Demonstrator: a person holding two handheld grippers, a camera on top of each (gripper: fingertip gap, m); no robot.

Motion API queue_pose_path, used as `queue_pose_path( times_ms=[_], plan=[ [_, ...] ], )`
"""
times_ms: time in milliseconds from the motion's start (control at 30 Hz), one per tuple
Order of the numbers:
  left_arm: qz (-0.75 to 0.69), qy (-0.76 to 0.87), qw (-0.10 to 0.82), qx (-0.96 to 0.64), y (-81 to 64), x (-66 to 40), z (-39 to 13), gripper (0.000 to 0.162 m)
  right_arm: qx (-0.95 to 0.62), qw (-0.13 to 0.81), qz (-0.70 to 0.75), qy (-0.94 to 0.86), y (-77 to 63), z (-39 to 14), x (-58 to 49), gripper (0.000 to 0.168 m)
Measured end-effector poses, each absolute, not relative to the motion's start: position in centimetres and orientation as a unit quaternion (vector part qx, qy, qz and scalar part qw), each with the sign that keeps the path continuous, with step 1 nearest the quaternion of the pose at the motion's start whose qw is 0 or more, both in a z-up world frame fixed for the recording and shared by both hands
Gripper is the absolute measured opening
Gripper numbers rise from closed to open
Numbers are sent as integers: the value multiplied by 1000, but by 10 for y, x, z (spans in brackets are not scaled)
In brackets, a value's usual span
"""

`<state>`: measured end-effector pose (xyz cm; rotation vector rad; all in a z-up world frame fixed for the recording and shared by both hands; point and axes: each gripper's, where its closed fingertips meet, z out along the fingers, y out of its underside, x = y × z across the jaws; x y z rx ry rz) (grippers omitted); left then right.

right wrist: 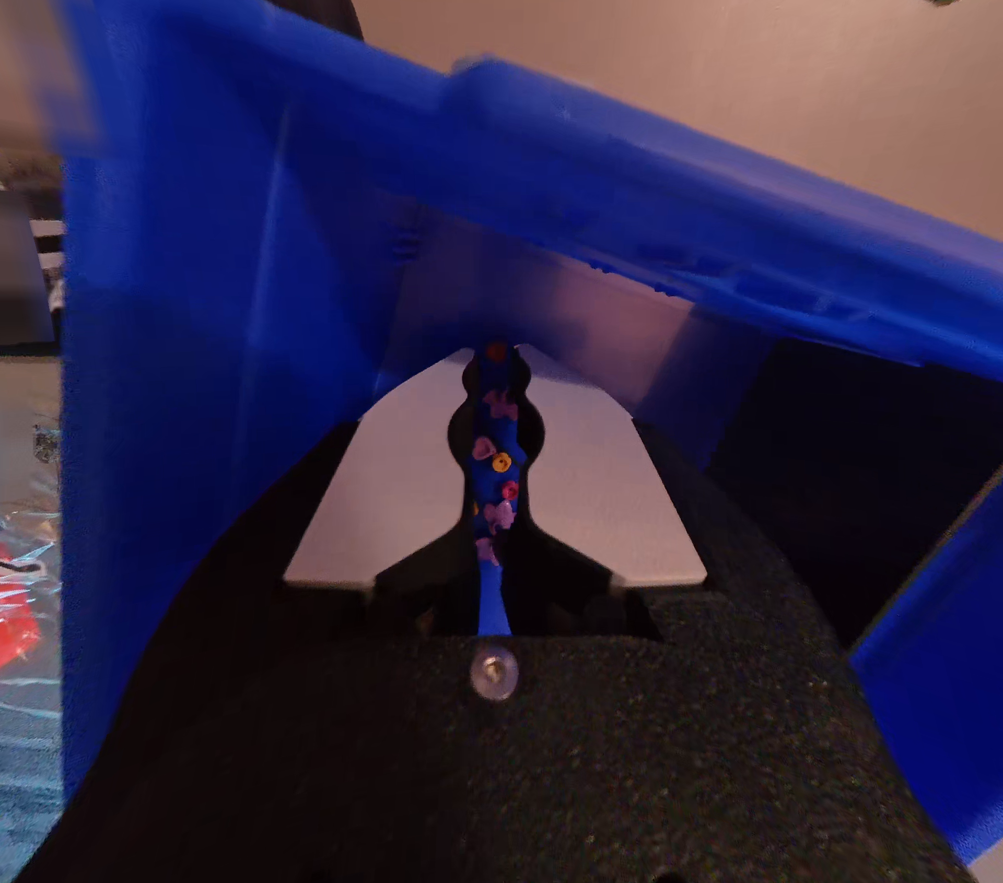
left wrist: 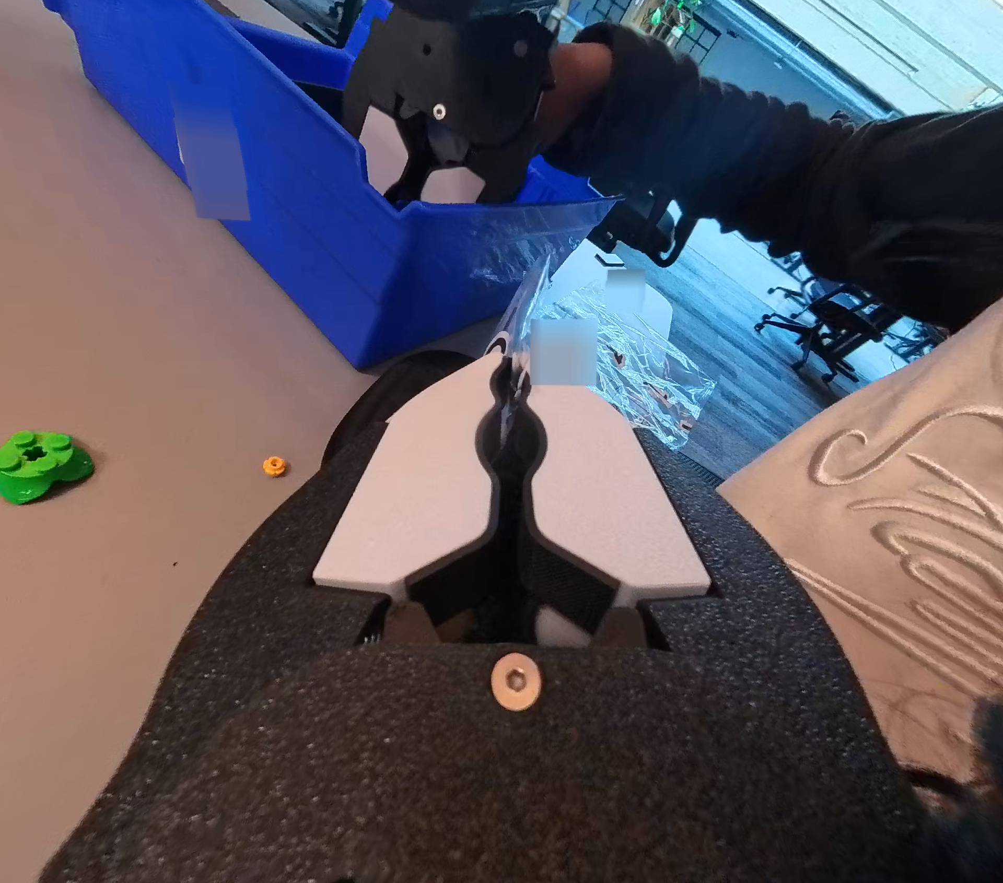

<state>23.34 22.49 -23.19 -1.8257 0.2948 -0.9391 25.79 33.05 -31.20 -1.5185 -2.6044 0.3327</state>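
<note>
My left gripper is shut on the edge of a clear plastic bag, which stands up beside the corner of a blue bin. My right gripper, held by a hand in a black sleeve, reaches down inside the bin. Its jaws are closed with a small orange piece between the tips. Small purple, yellow and red pieces lie on the bin floor under it. The right gripper also shows in the left wrist view.
A green round brick and a tiny orange flower piece lie on the beige table left of the bin. A second crumpled clear bag lies to the right. Office chairs stand beyond the table. Spacing between my two grippers at the tips: around 15 cm. Both grippers' tips are roughly 15 cm from the green round brick.
</note>
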Motion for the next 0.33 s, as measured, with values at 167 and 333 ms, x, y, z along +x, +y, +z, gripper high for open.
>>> queue_pose_path(
  times_ms=[167,333],
  plan=[
    [-382,117,512,-761,225,230,-232,0,-501,50,111,-857,330,-315,258,8],
    [-377,106,511,-765,227,226,-234,0,-519,130,146,-832,331,-266,247,7]
  ],
)
